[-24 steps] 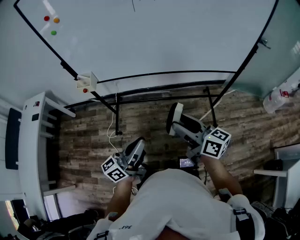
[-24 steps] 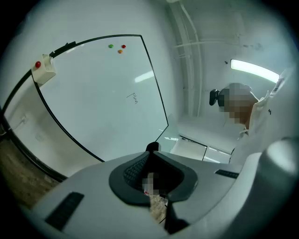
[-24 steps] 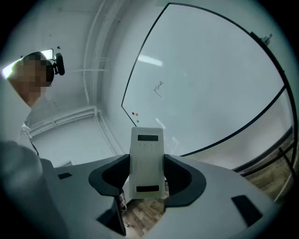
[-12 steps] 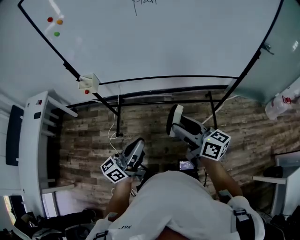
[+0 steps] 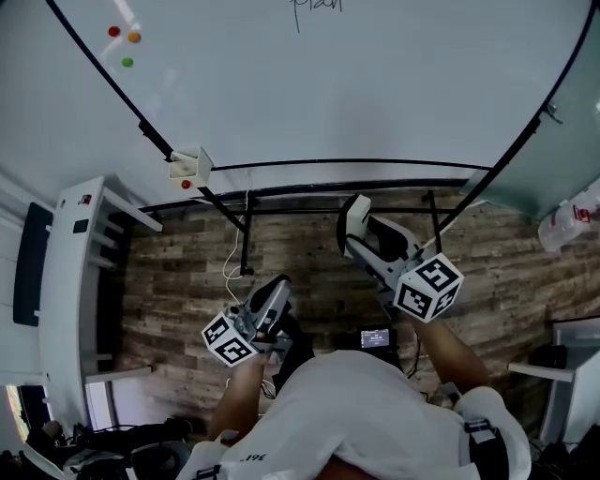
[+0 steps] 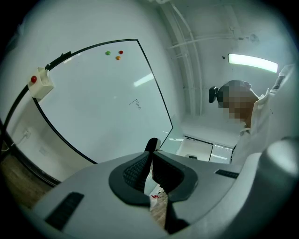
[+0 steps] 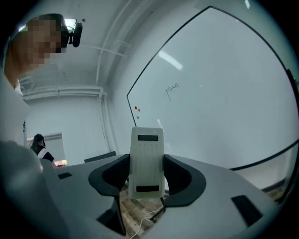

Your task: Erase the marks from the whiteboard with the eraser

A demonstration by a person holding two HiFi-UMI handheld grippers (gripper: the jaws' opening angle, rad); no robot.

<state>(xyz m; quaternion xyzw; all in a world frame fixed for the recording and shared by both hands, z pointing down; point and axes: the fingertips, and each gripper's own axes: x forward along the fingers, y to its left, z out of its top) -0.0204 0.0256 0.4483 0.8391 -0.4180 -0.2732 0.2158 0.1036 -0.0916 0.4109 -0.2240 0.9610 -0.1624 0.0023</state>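
Observation:
A large whiteboard [image 5: 328,84] fills the top of the head view, with a small handwritten mark [image 5: 314,7] at its top edge. The same mark [image 7: 172,88] shows in the right gripper view and the mark [image 6: 136,103] in the left gripper view. My right gripper [image 5: 354,217] is shut on a white eraser [image 7: 146,161], held upright between the jaws and pointing toward the board, well short of it. My left gripper [image 5: 277,292] hangs lower, shut with nothing between its pads [image 6: 140,169].
Three coloured magnets [image 5: 124,39] sit at the board's upper left. A small white box with a red button [image 5: 189,166] is fixed at the board's lower left corner. A white shelf unit [image 5: 66,281] stands left; wood floor [image 5: 187,281] lies below. Black stand legs [image 5: 242,239] cross beneath the board.
The view has tilted up, so the handwritten mark has come into sight. My right gripper with the eraser has risen slightly toward the board. The left gripper has hardly moved.

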